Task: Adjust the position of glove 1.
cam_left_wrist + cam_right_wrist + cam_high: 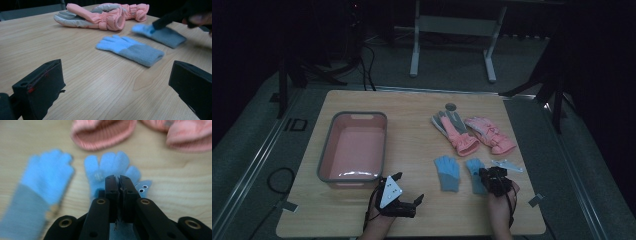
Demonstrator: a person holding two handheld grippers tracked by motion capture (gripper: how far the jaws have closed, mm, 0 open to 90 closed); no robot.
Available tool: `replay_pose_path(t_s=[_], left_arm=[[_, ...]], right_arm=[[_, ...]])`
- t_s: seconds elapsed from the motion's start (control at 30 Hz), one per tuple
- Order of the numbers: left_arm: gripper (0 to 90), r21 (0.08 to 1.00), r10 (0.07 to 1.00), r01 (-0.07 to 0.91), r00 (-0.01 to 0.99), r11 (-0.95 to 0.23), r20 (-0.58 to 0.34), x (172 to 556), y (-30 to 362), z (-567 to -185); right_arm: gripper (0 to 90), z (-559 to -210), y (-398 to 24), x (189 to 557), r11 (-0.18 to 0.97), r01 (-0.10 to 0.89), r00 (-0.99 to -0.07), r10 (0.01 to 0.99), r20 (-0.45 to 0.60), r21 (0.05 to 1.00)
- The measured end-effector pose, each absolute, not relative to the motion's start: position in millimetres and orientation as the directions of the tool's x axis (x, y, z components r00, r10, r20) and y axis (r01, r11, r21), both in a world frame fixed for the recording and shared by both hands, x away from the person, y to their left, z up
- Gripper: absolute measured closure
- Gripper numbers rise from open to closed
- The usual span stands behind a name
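Two blue knit gloves with grey cuffs lie at the table's front right. My right gripper (486, 173) (119, 178) is shut, its jaws pinched together on the right blue glove (474, 170) (110, 165) near the palm. From the left gripper view that same gripper (162, 22) touches this glove (167, 36) at its finger end. The left blue glove (447, 172) (132, 48) (42, 192) lies flat beside it. My left gripper (408, 187) (117, 75) is open and holds nothing, low over bare wood near the front edge.
Two pink padded gloves (457, 132) (489, 134) (100, 17) lie behind the blue ones. A pink basin (327, 155) with a grey rim stands at the left. A small pale flat piece (508, 165) (143, 187) lies just right of the held glove.
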State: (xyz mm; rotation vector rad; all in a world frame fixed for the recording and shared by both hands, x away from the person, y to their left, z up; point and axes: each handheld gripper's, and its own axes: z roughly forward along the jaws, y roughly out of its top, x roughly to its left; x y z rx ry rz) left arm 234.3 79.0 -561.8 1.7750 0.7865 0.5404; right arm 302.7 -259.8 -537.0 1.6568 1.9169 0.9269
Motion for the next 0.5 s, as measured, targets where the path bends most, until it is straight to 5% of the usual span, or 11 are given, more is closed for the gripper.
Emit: replay_pose_path(t_s=[0.33,0.5], left_arm=[[0.0,0.944,0.733,0.252,0.680,-0.211,-0.017,234,79,-562],[0.0,0.945,0.731,0.249,0.682,-0.211,-0.017,234,79,-562]], right_arm=[[77.9,-550,-257,307,0.088,0.697,-0.199,0.977,0.074,0.711],[68.1,-529,-275,321,0.165,0.650,-0.335,0.938,0.085,0.742]])
